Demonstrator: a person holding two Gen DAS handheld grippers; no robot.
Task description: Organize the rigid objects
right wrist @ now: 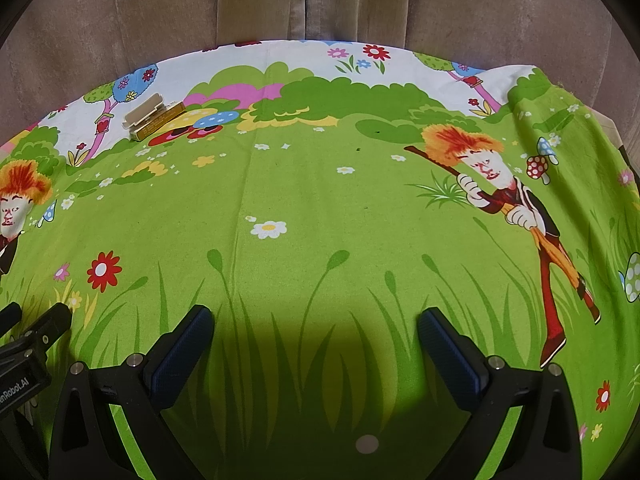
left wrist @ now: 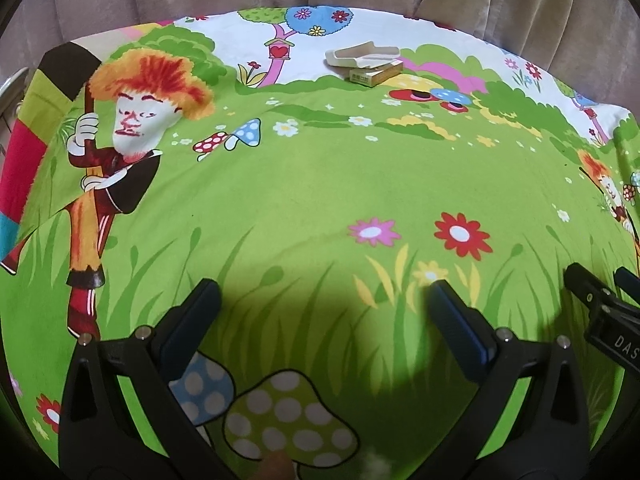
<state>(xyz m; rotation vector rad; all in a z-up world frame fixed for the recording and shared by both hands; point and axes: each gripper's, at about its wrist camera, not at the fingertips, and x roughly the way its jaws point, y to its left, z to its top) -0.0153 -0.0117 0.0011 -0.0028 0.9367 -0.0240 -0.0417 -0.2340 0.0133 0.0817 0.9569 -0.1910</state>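
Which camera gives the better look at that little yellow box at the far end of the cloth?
The left wrist view: the yellow box sits nearer centre, under a cream tray. The right wrist view shows it off left.

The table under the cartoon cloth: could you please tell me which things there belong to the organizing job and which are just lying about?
For the job:
- cream tray, resting on the box
- yellow box
- left gripper, open
- right gripper, open

Just there:
- cartoon tablecloth
- beige curtain behind the table
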